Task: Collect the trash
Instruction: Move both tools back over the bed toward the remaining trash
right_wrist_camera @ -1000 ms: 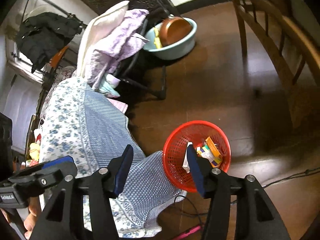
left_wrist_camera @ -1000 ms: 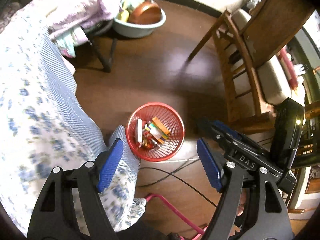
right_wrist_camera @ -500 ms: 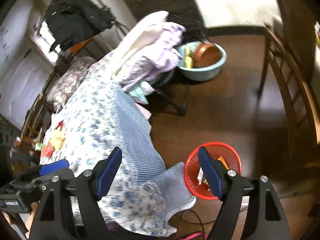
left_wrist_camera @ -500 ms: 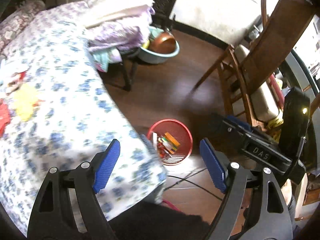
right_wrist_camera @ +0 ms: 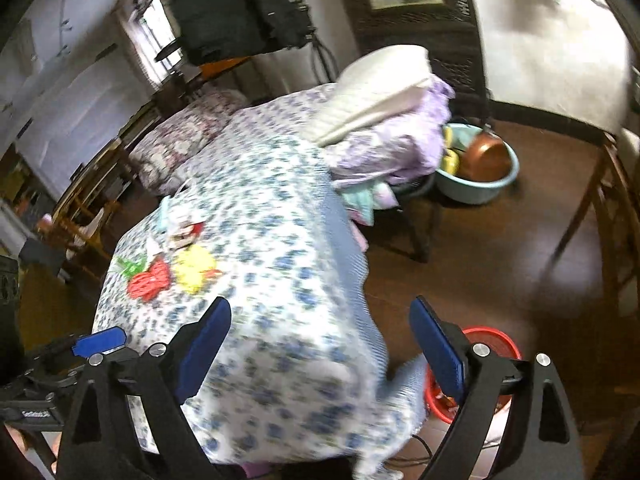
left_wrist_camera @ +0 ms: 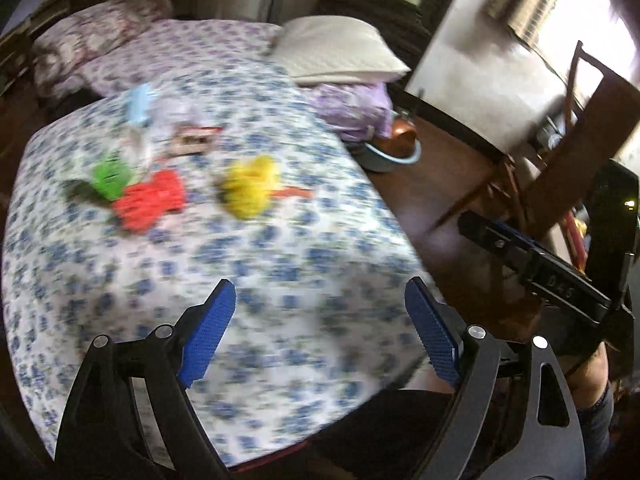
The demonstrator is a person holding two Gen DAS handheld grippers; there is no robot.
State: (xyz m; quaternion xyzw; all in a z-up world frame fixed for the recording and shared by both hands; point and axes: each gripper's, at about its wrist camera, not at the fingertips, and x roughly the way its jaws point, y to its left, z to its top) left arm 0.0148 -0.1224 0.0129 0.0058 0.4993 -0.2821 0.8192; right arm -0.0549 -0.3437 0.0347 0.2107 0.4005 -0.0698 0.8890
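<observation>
Over the surface, draped in a blue-flowered cloth:

- Left gripper: fingers spread wide, empty. A second ago this view looked down on the basket on the floor; now it looks across the cloth, and the basket is out of its sight.
- Right gripper: fingers likewise spread, nothing between them. It too has lifted from the basket toward the surface.
- Basket, red: on the floor at 4 o'clock in the right view, partly hidden behind the right finger, beside the hanging cloth edge. Wrappers were visible in it a second ago; contents now mostly hidden.
- Trash on the surface, all blurred by camera motion:
  - yellow piece, at 11 o'clock from the left gripper;
  - red piece, at 10 o'clock, touching or just beside the green piece;
  - a small carton and a pale blue scrap farther off.
- Basin, pillow: off the surface, not trash.

Judgement: a drop-off appears finished and the next pickup is beginning. Several pieces remain; the yellow one lies nearest. Both grippers are well apart from all of them.
</observation>
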